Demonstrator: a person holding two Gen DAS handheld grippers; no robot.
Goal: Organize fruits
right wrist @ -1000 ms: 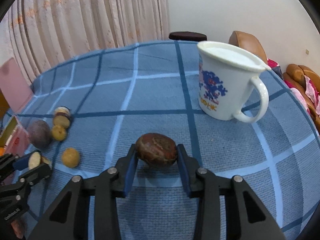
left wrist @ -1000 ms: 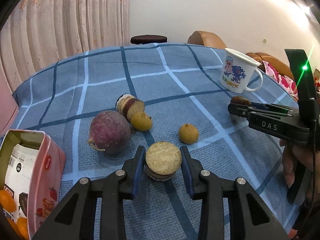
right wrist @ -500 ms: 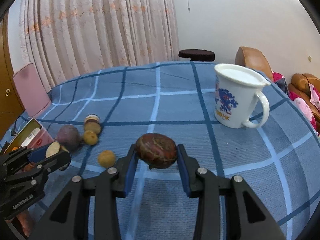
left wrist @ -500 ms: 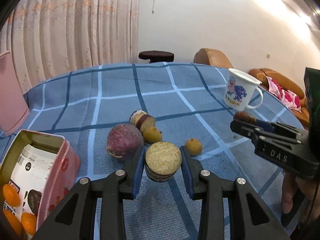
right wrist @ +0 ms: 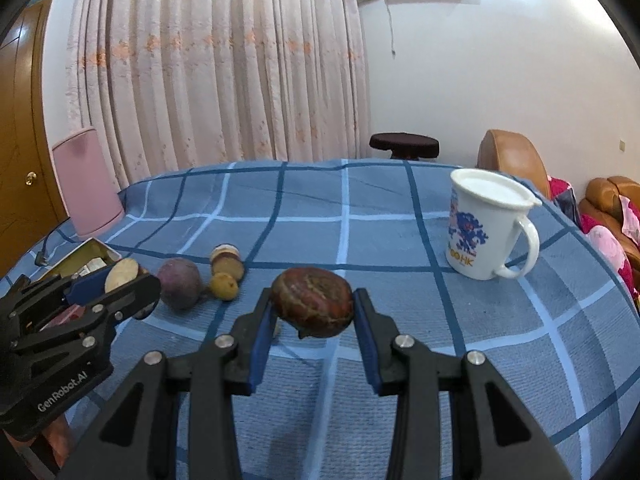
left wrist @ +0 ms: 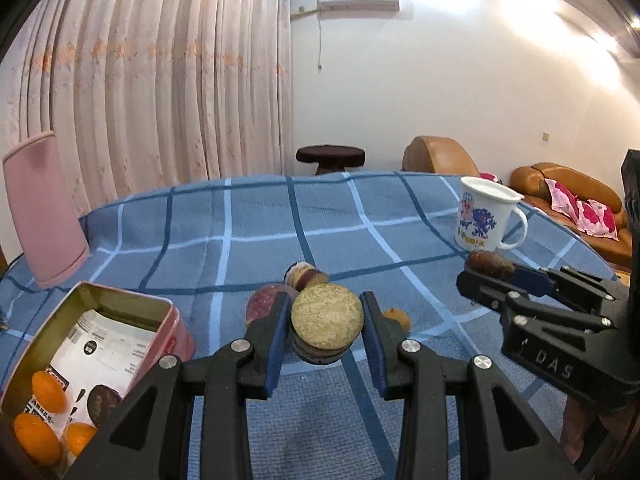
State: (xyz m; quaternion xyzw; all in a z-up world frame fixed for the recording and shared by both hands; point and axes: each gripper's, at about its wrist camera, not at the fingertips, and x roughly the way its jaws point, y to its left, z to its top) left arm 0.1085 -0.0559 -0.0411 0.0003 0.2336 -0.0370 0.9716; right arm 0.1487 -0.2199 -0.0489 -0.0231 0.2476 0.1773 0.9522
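The left tool [left wrist: 326, 330] grips a cut fruit half [left wrist: 327, 322], tan face up, held above the checked tabletop [left wrist: 256, 224]. Just to its left stands the open pink tin [left wrist: 176, 328], holding 3 orange fruits [left wrist: 49, 391] and 1 dark one beside a printed sheet. The right tool [right wrist: 314, 316] clamps a brown mottled fruit [right wrist: 313, 301] clear of the cloth. Behind, a purple round fruit [right wrist: 179, 283], a small yellow fruit [right wrist: 224, 286] and a cut piece [right wrist: 227, 262] cluster near the tin. The white mug [right wrist: 486, 230] stands well apart near the right edge, with bare cloth between.
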